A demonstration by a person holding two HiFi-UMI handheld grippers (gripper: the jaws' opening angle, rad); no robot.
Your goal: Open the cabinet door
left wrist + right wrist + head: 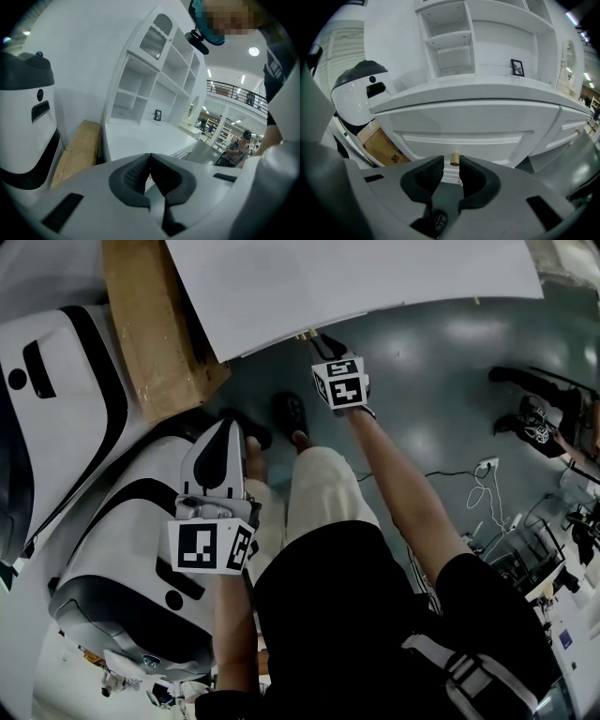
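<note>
Cabinet door (pixel 464 126) is shut, flush in the white cabinet's (pixel 356 277) lower front under the edge of its top, with a small brass knob (pixel 454 159) standing out from its panel. The right gripper (pixel 450 165) points down at that knob with its jaws spread. The knob shows in the gap between the two tips, and neither pad presses on it, so nothing is gripped yet. How far the tips have come past the knob's head cannot be told from these views. The left gripper (pixel 150 159) hangs back beside the person's leg, with its jaws together on nothing, aimed across the cabinet's top. A cardboard box (pixel 155 324) leans at the cabinet's left end, next to a white and black machine (pixel 56 399). The step in hand looks like the approach to the handle. The next move probably calls for easing forward until the pads flank the knob, closing firmly on it, then pulling outward along the door's swing.
</note>
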